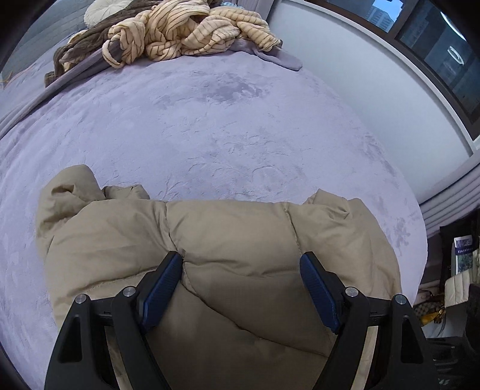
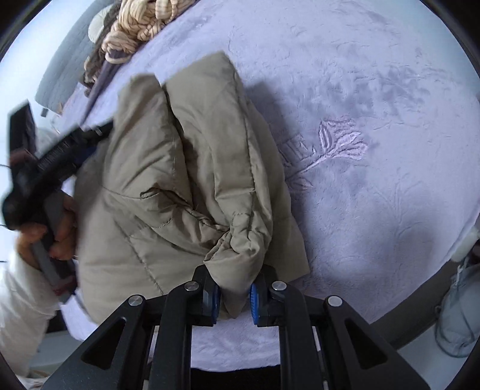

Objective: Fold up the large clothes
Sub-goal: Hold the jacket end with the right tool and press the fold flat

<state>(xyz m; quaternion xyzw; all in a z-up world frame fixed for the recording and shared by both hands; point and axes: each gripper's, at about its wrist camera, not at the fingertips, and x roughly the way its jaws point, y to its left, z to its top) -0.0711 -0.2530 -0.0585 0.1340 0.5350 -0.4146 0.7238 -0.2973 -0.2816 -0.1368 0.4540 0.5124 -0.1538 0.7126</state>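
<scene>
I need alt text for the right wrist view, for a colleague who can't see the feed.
The right gripper is shut on a bunched fold of the tan puffer jacket, which lies heaped on a lavender bedspread. At left, the person's hand holds the left gripper against the jacket; striped beige clothes sit at the far end.

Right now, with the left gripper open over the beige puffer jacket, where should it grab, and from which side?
Judging by its pose, grip the quilted seam ridge of the puffer jacket between the left gripper fingers, coming straight down from above. The fabric bulges there, giving a fold to pinch. The right gripper already holds the bunched end.
</scene>
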